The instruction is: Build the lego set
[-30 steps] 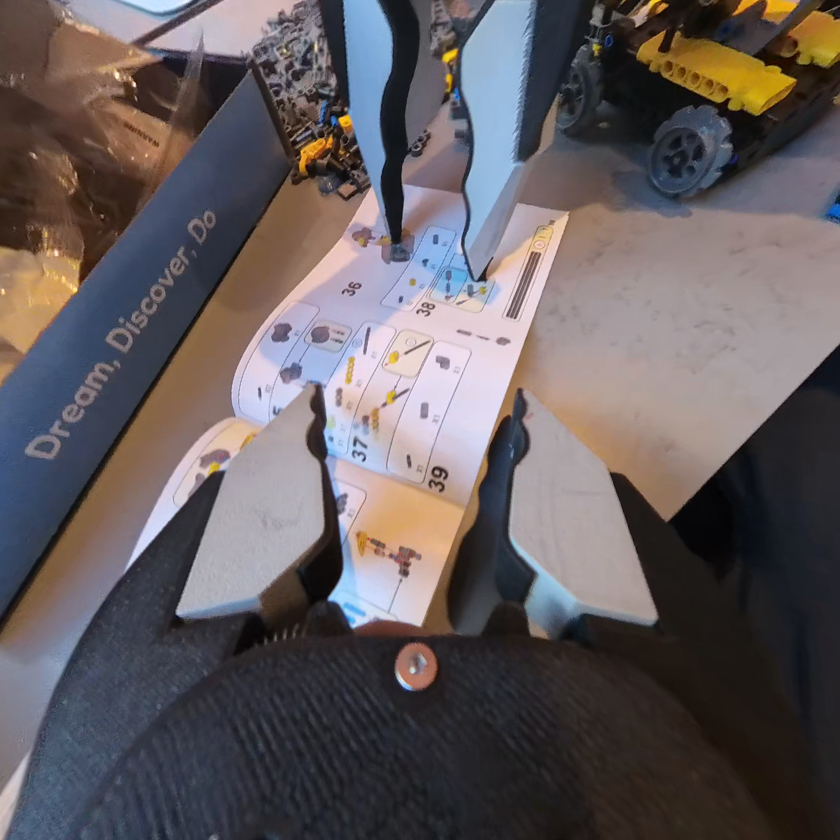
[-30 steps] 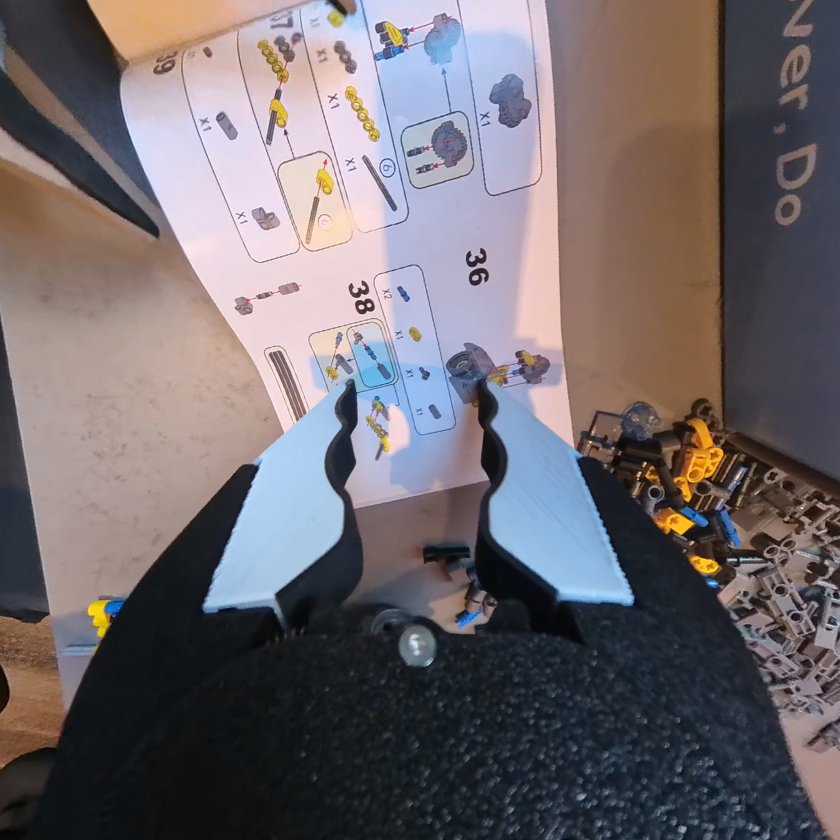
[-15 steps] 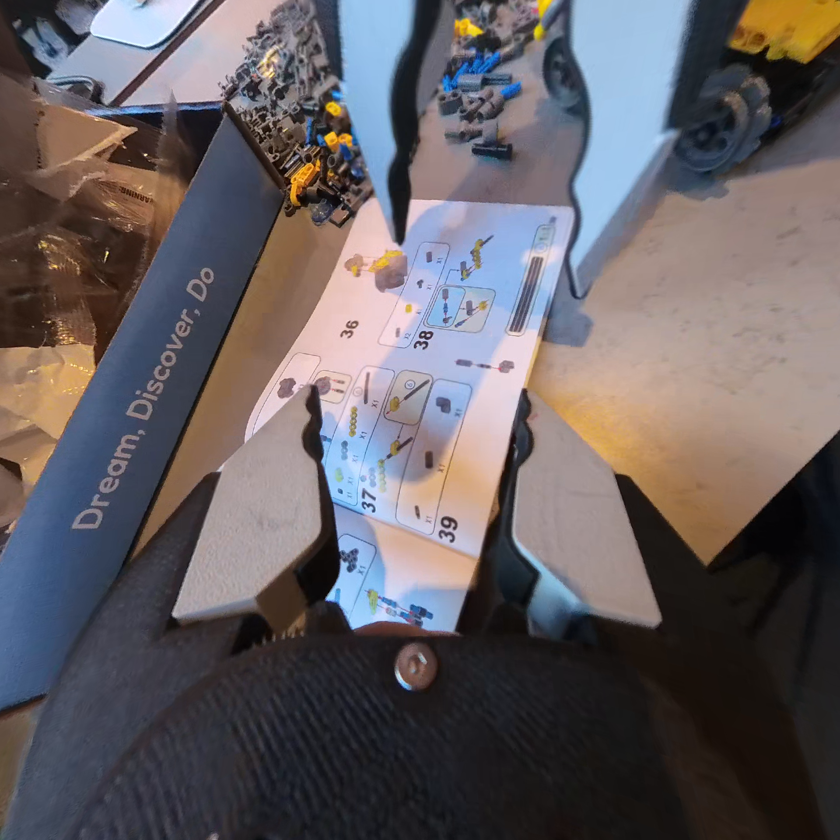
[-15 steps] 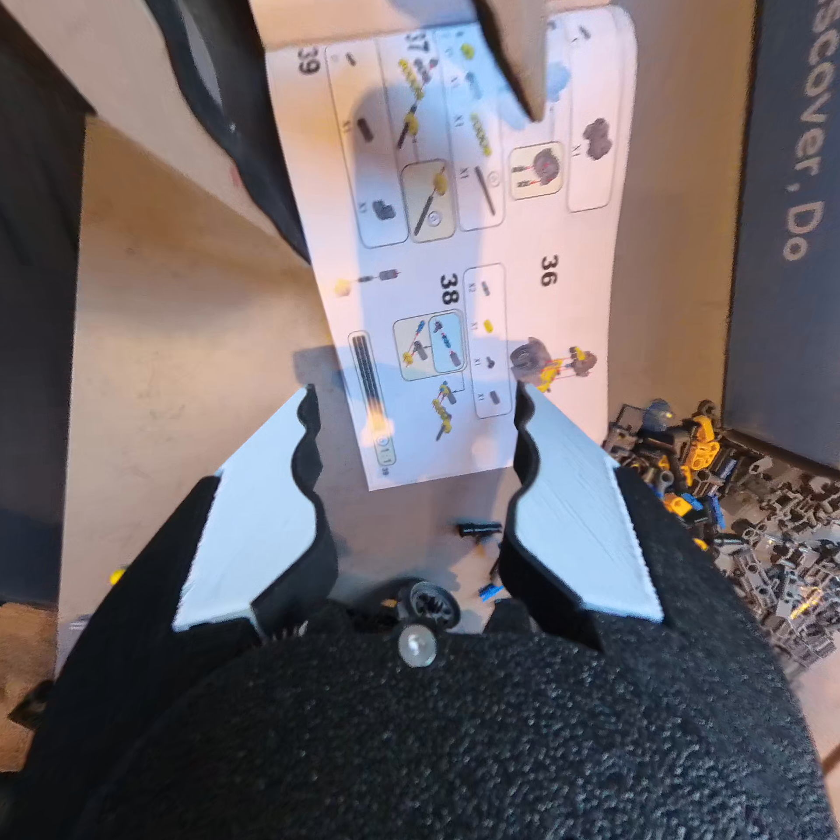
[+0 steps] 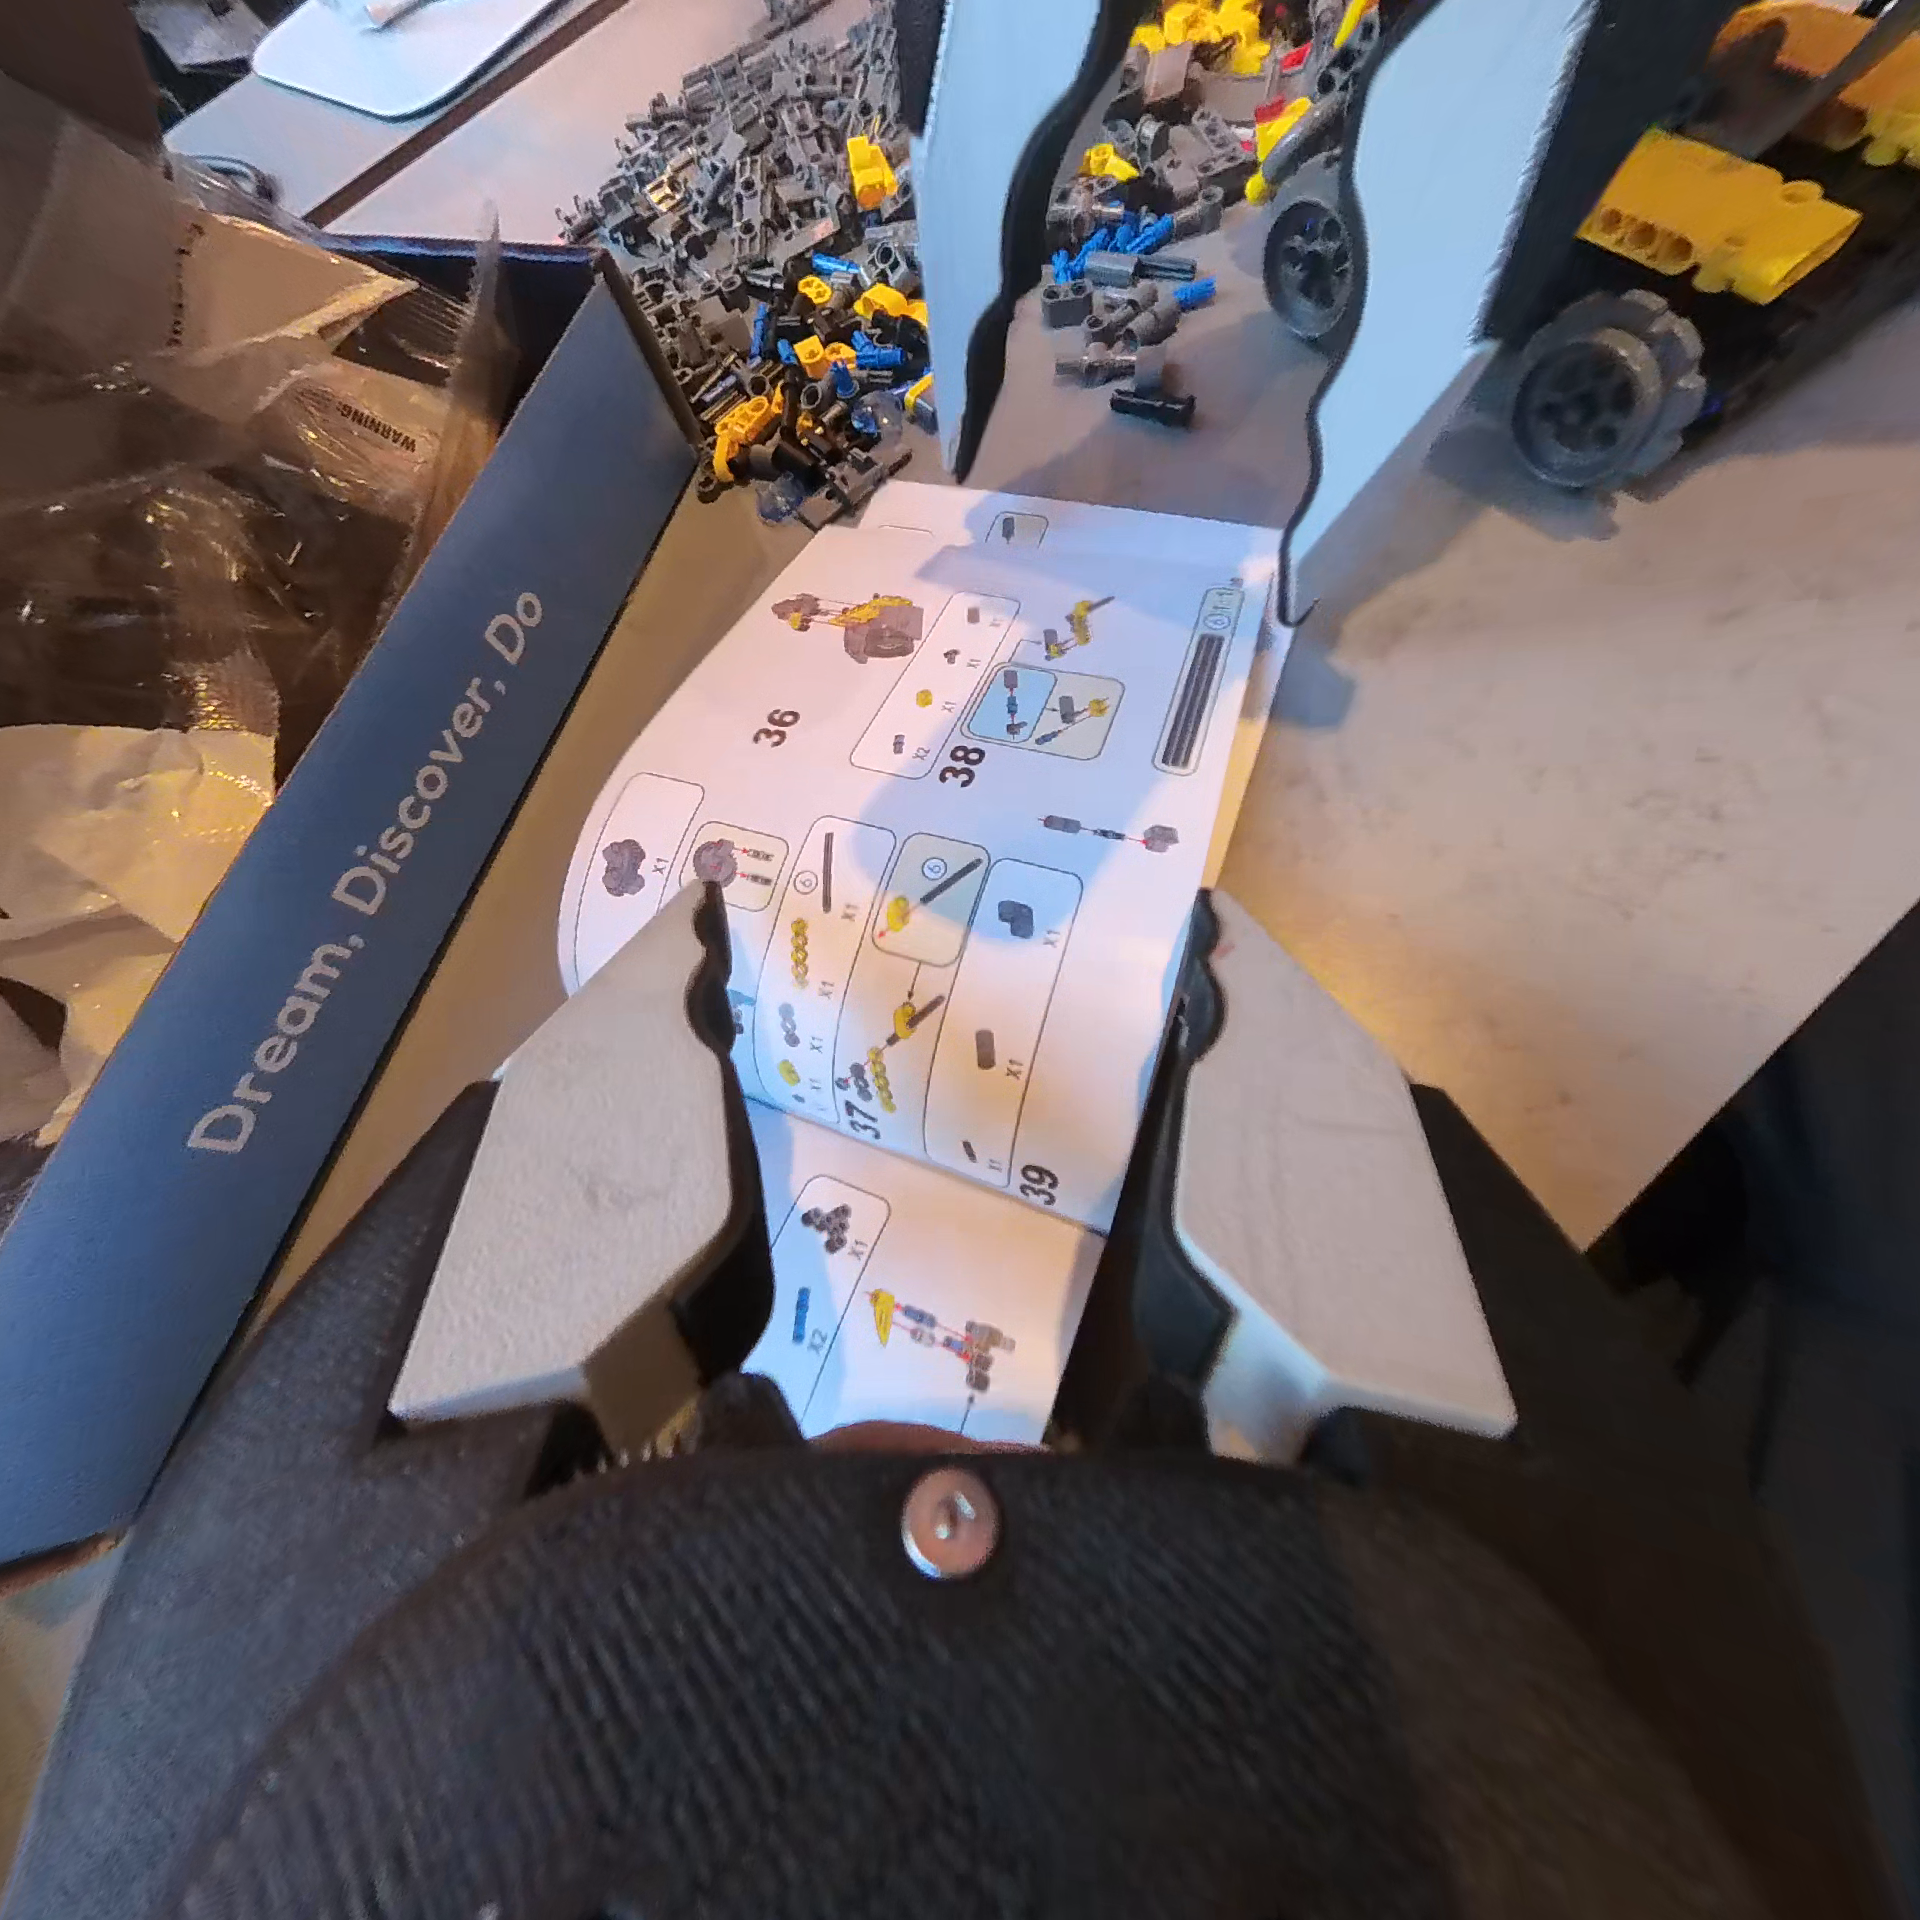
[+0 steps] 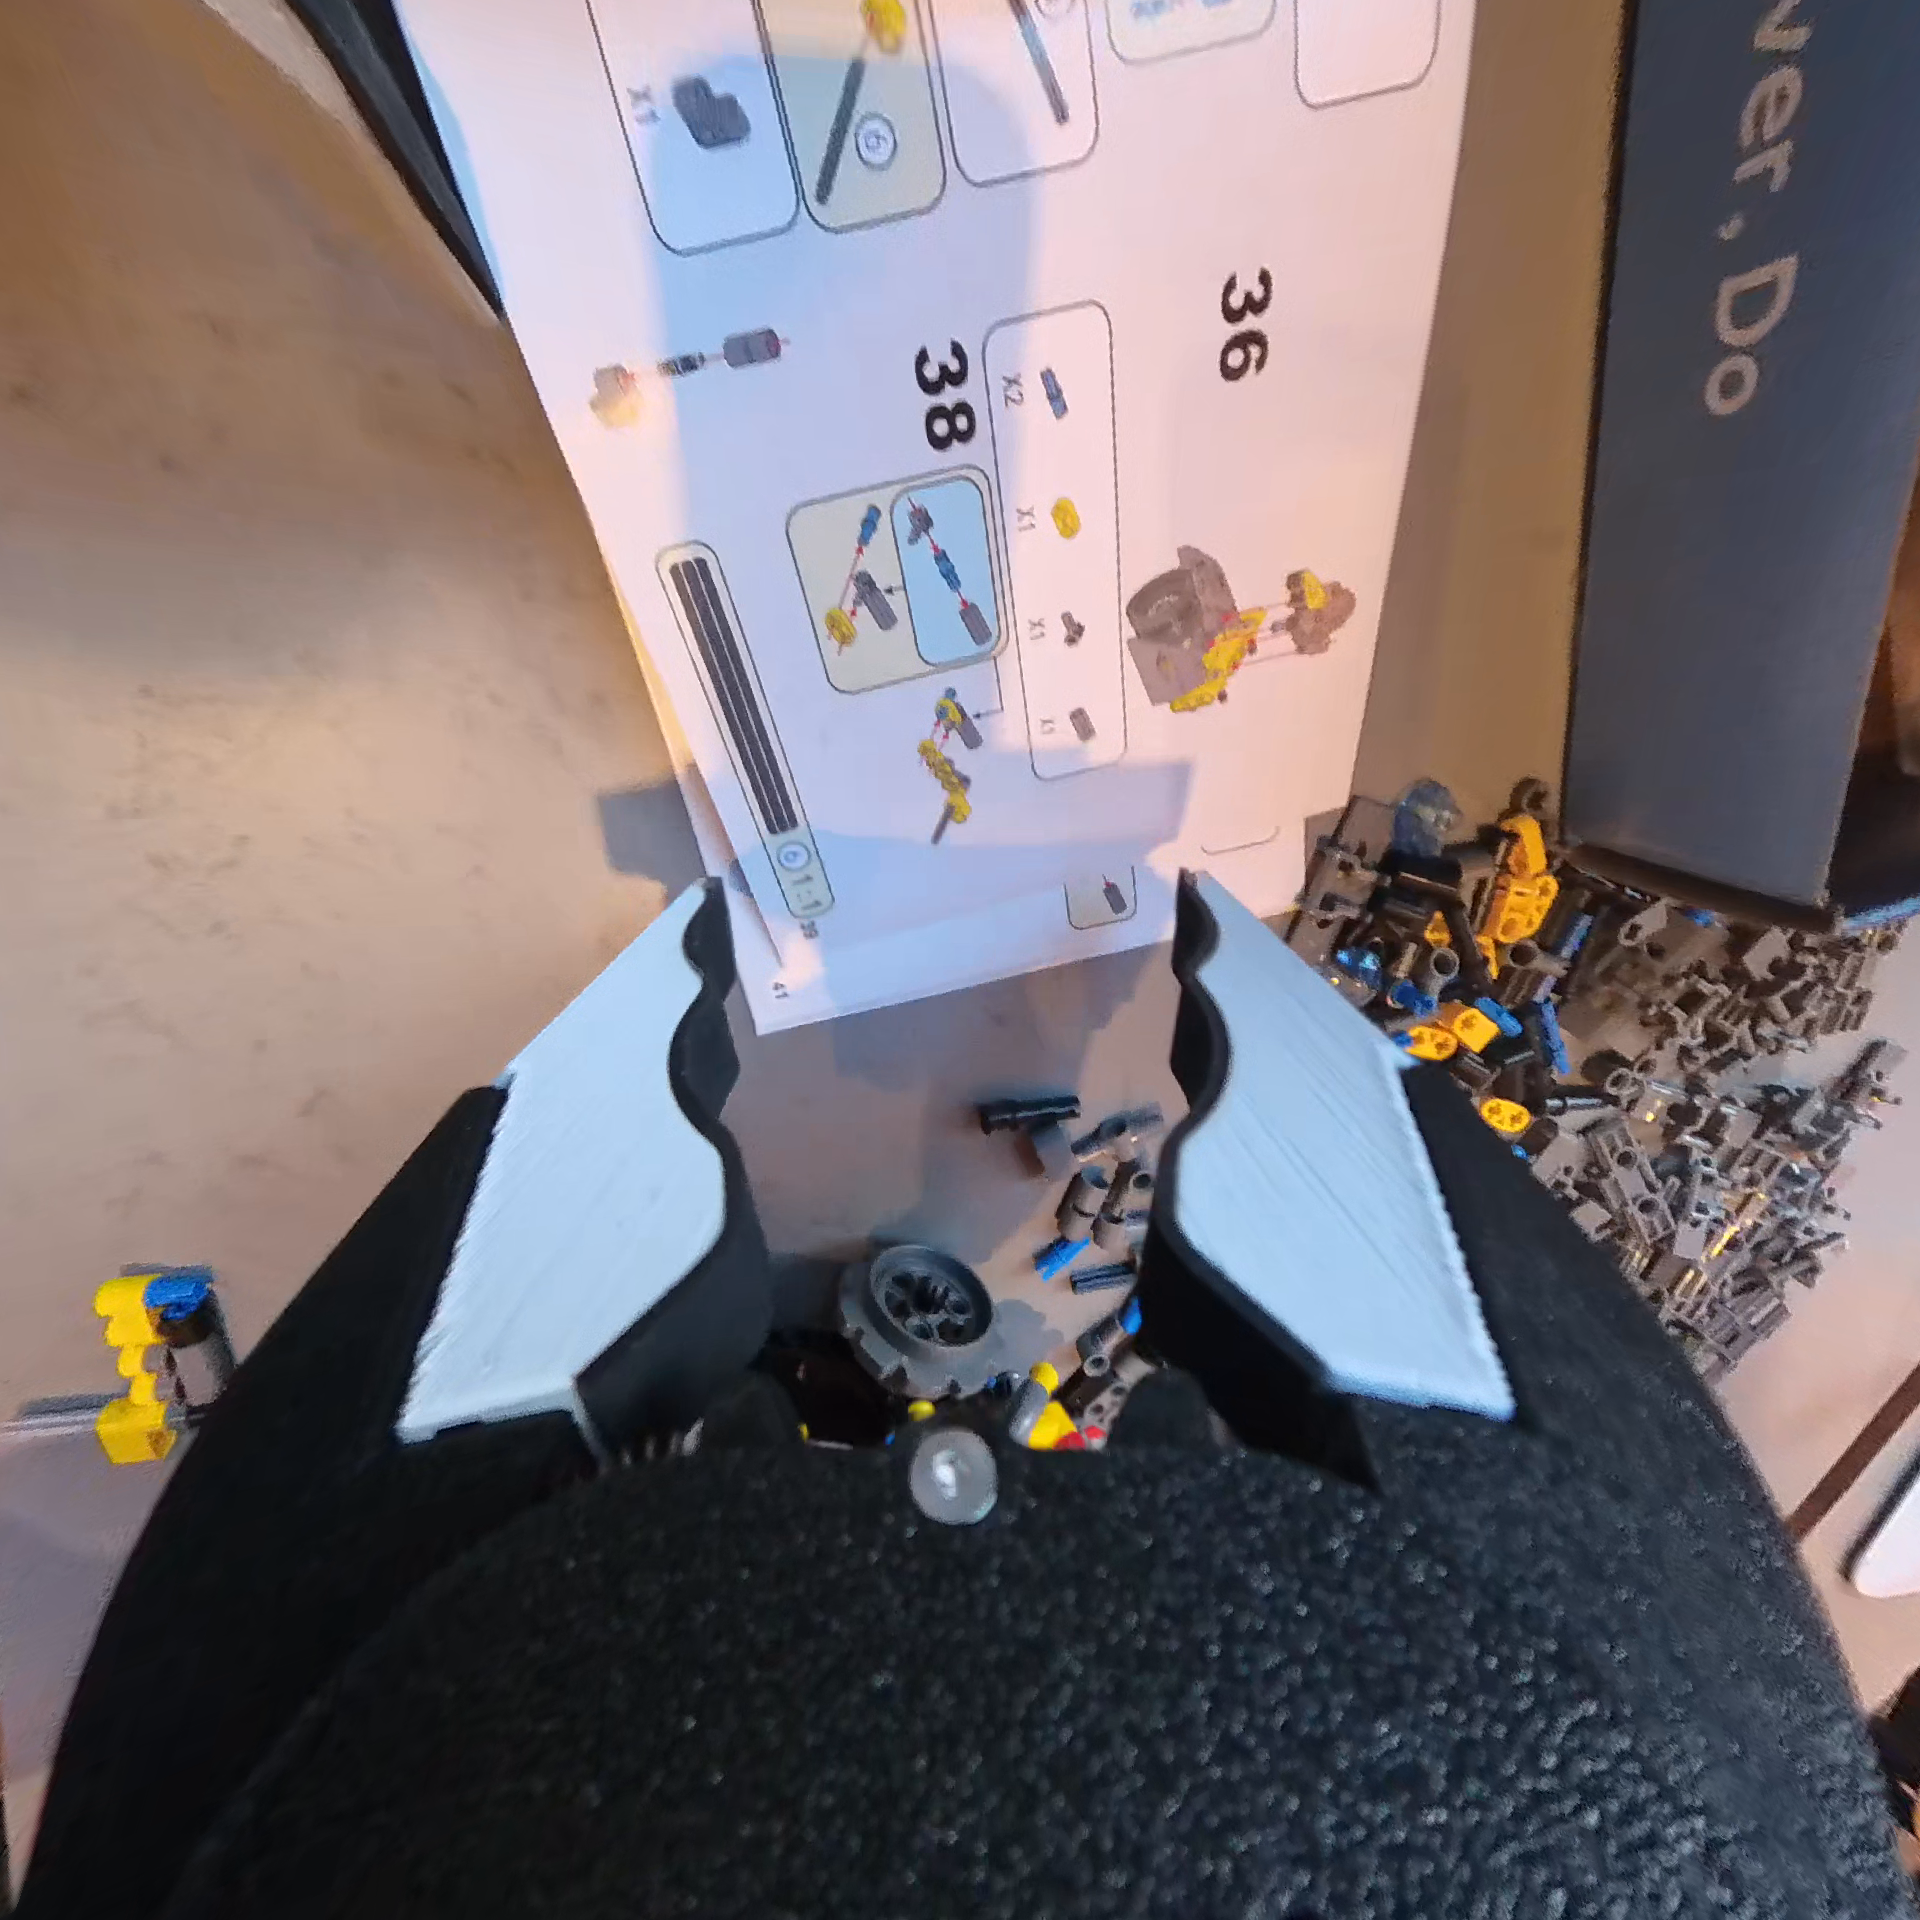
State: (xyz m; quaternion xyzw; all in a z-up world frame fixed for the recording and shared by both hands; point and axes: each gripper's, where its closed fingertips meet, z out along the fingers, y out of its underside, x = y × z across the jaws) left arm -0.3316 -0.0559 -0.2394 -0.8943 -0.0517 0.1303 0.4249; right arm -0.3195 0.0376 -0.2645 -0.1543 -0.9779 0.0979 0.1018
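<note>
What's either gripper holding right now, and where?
Nothing. Left gripper and right gripper are both open above the instruction booklet, touching nothing.

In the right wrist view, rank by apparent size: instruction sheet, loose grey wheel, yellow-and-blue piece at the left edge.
1. Instruction sheet, clearly largest.
2. Grey wheel and yellow-and-blue piece: look alike, wheel partly hidden, so unranked.

The scene is seen from two wrist cameras set close above the table (image 5: 1558, 831) and aimed steeply down from opposite ends. The instruction booklet (image 5: 935, 831) (image 6: 1039, 520) and the pile of small bricks (image 5: 790, 343) (image 6: 1558, 1039) are shared by both views, mutually upside down
</note>
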